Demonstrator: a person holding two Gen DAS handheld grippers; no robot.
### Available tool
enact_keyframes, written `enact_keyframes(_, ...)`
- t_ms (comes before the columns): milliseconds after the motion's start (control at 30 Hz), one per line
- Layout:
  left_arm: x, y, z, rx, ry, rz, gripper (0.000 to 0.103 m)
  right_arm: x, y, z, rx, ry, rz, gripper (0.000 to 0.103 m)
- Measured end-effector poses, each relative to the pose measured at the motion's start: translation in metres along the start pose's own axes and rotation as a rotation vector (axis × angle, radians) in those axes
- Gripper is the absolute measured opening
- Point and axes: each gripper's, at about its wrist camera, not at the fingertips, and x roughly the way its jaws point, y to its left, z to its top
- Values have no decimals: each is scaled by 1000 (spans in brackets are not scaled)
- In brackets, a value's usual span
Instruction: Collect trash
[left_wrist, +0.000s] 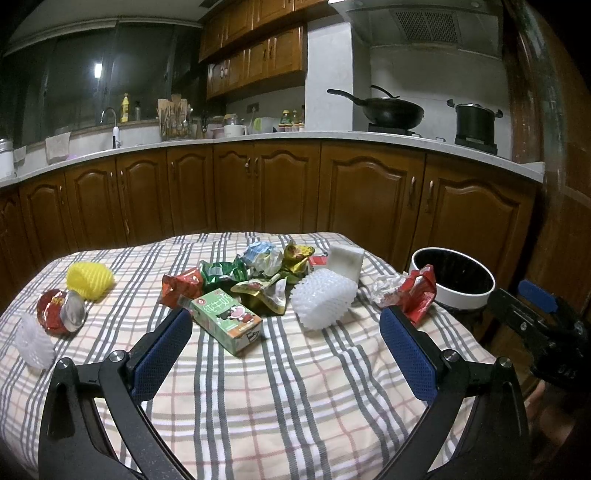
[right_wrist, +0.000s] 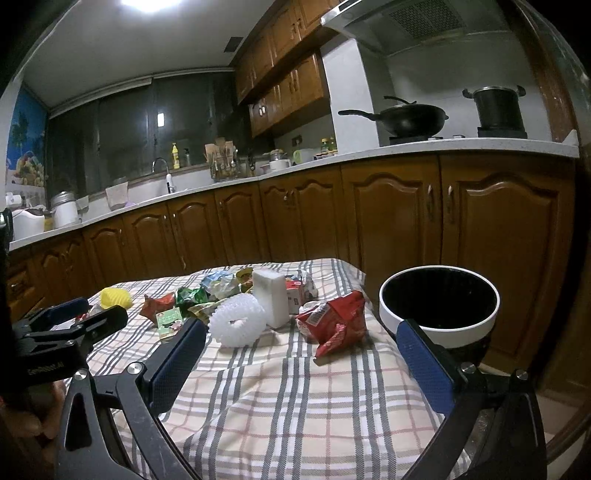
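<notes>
1. The left gripper (left_wrist: 286, 325) has its jaws spread wide, nothing between the blue pads, and it hangs above the checked tablecloth (left_wrist: 288, 398) without touching any trash.
2. The right gripper (right_wrist: 301, 334) is likewise spread wide and empty; its left pad sits near the white foam net (right_wrist: 238, 321), though contact cannot be judged.
3. In the left wrist view the right gripper appears at the far right edge, just beside the bin (left_wrist: 452, 277).
4. The bin, white-rimmed with a dark interior, stands off the right edge of the table; its inside looks dark and no contents can be made out.
5. The trash lies scattered on the cloth. A green carton (left_wrist: 227, 319) rests on its side near the left gripper's left pad.
6. Behind it is a heap of crumpled wrappers (left_wrist: 258, 269), with a red wrapper (left_wrist: 181, 286) at its left end.
7. A white foam block (left_wrist: 345, 262) stands upright behind the white foam net.
8. A red snack bag (right_wrist: 336, 321) lies near the table's right edge, closest to the bin.
9. At the left are a yellow foam net (left_wrist: 90, 280), a red cup with a foil lid (left_wrist: 61, 308) on its side, and another small white net (left_wrist: 33, 343).
</notes>
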Motion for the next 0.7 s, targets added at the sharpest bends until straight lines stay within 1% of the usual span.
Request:
enact_keyframes(333,0,0,0,0,2,0,103,0,1,0,-3,3,2,103)
enact_keyframes(700,12,2,-4,-1,22,-6,103,3,1,-1,-5,11,14,103)
